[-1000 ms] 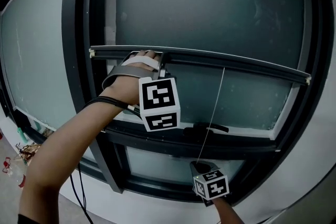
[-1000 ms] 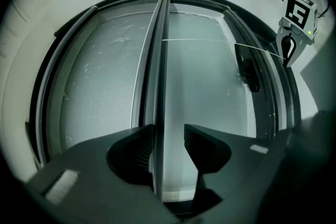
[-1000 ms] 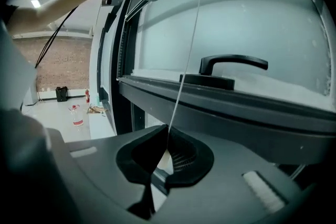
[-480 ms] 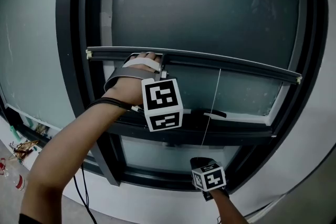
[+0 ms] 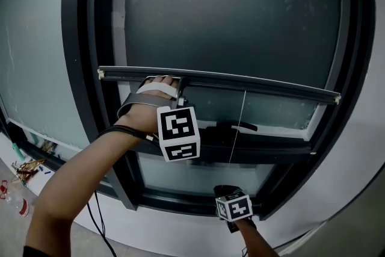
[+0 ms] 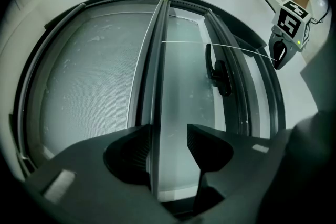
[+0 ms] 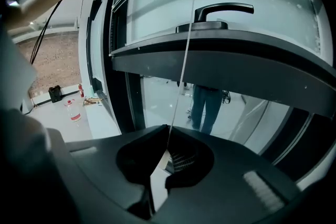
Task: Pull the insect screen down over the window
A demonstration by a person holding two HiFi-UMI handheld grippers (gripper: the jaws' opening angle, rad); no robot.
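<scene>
Left gripper point(image 6: 169, 139) straddles the pull bar point(image 5: 258, 83) of the insect screen point(image 5: 234, 15). Its jaws have just been easing apart, and the bar runs between them, close by one pad with a clear gap at the other. The mesh covers the upper window, and its bar sits just above the window handle point(image 5: 236, 127). The right gripper point(image 7: 166, 153), lower and nearer, is clamped together on the thin pull cord point(image 5: 239, 129) that hangs from the bar.

From overhead, the left hand point(image 5: 147, 99) and its marker cube hide the left jaws. The right hand is cut off at the bottom edge, and the screen's top runs out of sight. A bottle point(image 5: 18, 206) and some litter lie on the floor at far left. The left forearm reaches up from the lower left, and its gripper points nearly level.
</scene>
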